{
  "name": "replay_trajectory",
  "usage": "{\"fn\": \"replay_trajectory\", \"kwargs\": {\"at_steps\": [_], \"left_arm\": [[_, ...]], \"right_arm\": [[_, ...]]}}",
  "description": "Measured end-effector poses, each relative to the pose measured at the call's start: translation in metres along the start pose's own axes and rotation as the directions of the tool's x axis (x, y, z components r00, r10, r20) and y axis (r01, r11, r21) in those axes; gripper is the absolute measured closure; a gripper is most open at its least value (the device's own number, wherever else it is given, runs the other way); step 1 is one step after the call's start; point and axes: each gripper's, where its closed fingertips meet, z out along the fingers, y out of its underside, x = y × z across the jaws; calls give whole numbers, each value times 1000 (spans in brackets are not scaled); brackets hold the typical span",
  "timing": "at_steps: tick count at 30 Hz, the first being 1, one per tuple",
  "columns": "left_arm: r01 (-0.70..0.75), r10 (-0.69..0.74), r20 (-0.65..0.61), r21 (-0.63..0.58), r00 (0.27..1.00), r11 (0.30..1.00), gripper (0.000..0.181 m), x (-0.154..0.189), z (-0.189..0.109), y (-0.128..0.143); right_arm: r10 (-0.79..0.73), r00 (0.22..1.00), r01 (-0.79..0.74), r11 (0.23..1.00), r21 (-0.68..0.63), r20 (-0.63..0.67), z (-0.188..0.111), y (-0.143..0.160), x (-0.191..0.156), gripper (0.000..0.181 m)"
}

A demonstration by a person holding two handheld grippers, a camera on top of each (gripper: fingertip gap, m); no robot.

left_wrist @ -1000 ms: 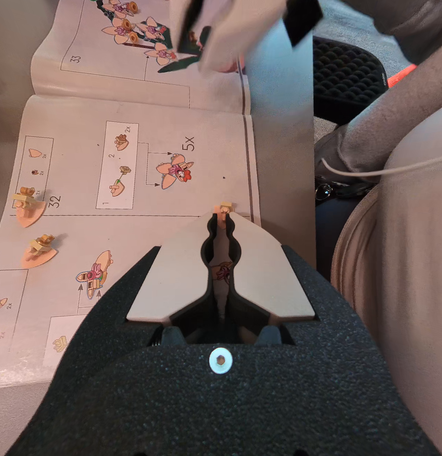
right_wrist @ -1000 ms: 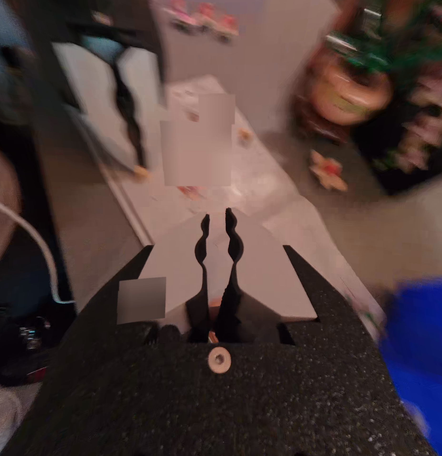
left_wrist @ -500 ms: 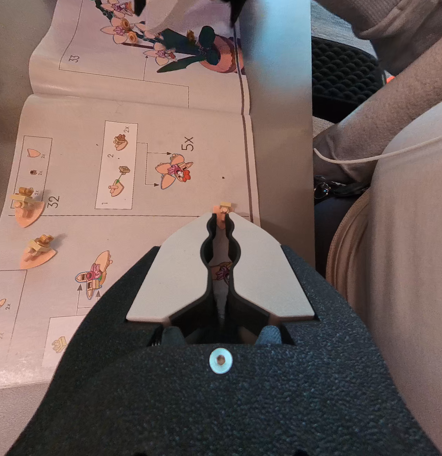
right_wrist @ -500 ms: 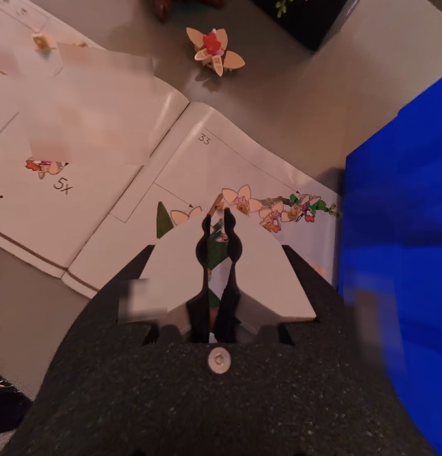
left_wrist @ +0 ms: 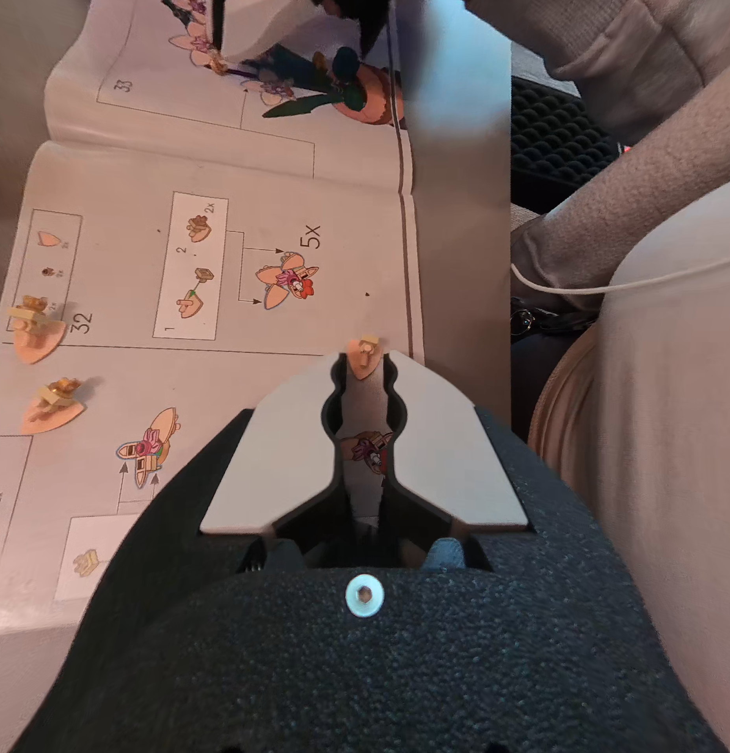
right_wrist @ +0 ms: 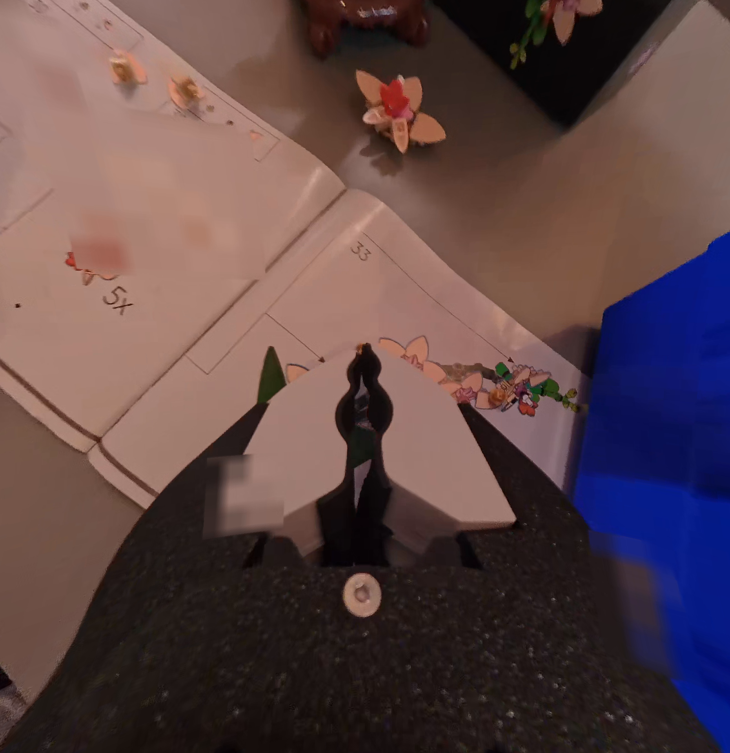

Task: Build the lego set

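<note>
My left gripper (left_wrist: 365, 360) is shut on a peach petal piece (left_wrist: 363, 362) with a tan part on it. It holds the piece by its edges, flat face showing, over the open instruction booklet (left_wrist: 232, 183) near the table's near edge. My right gripper (right_wrist: 363, 354) is shut, with a tiny gold piece (right_wrist: 360, 347) at its tips, low over the booklet's other page (right_wrist: 395, 293). It also shows at the top of the left wrist view (left_wrist: 273, 24). Two more petal assemblies with gold tops (left_wrist: 37, 334) (left_wrist: 53, 407) lie on the booklet.
A finished flower with a red centre (right_wrist: 400, 110) lies on the grey table beyond the booklet. A brown pot base (right_wrist: 363, 20) and a black box (right_wrist: 558, 61) stand behind it. A blue box (right_wrist: 660, 407) stands close on the right. A person's sleeve and lap (left_wrist: 640, 407) lie beyond the table edge. Tip to tip, the grippers are about 20 centimeters apart.
My right gripper swung down onto the booklet page and closed its jaws on the gold piece. My left gripper's jaws stand wider, and the petal now shows its flat face.
</note>
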Motion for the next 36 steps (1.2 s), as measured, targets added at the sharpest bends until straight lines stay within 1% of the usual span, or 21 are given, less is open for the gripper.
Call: {"fn": "replay_trajectory", "kwargs": {"at_steps": [2, 4, 5, 7, 9, 12, 16, 19, 21, 22, 24, 27, 29, 31, 33, 34, 36], "left_arm": [[14, -14, 12, 6, 1000, 1000, 160, -3, -3, 0], [24, -24, 22, 21, 999, 999, 159, -5, -8, -1], [26, -27, 23, 30, 999, 999, 159, -5, -10, -2], [26, -28, 29, 46, 999, 999, 158, -6, -13, -4], [27, -29, 47, 55, 998, 998, 159, -8, -16, -4], [22, -26, 69, 58, 997, 998, 159, -10, -19, -3], [19, -24, 74, 63, 997, 998, 160, -11, -20, -2], [17, -23, 80, 73, 997, 997, 161, -12, -21, -3], [16, -24, 91, 91, 996, 996, 161, -15, -23, -5], [15, -25, 99, 104, 995, 994, 161, -16, -25, -6], [15, -31, 117, 131, 993, 991, 162, -20, -28, -10], [7, -32, 140, 181, 990, 984, 163, -25, -34, -16], [-3, -31, 143, 233, 989, 972, 163, -25, -38, -23], [6, -48, 127, 314, 991, 949, 163, -25, -43, -34], [57, -89, 55, 431, 994, 901, 164, -21, -50, -50], [106, -117, -8, 491, 993, 865, 164, -19, -54, -59], [238, -157, -188, 574, 969, 784, 164, -13, -63, -75]], "right_arm": [[-33, 999, 33, 999, 1, -17, -2, -1, -1, 181], [-34, 999, 34, 999, -15, -29, -3, 2, 0, 177], [-18, 999, 18, 1000, -15, -27, -3, 2, 1, 176], [43, 999, -43, 999, -16, -24, -2, 3, 4, 166], [115, 993, -116, 993, -18, -38, -1, 3, 10, 167], [182, 982, -184, 983, -23, -50, -1, 5, 15, 172], [188, 981, -190, 980, -65, -39, 5, 11, 13, 173], [209, 978, -210, 975, -67, -16, 5, 11, 11, 176], [191, 982, -191, 979, -66, -10, 4, 12, 11, 177], [157, 988, -158, 986, -48, -11, 3, 10, 10, 177], [102, 995, -102, 994, 28, -17, -3, 0, 9, 177], [54, 999, -54, 988, 143, 6, -15, -16, 5, 177], [-12, 1000, 6, 972, 236, 22, -26, -28, -1, 177], [-93, 995, 79, 934, 349, 24, -37, -44, -11, 177], [-168, 985, 130, 880, 457, 44, -47, -62, -27, 177], [-209, 976, 151, 846, 512, 56, -52, -73, -36, 177], [-283, 956, 180, 776, 605, 78, -59, -93, -57, 177]]}}
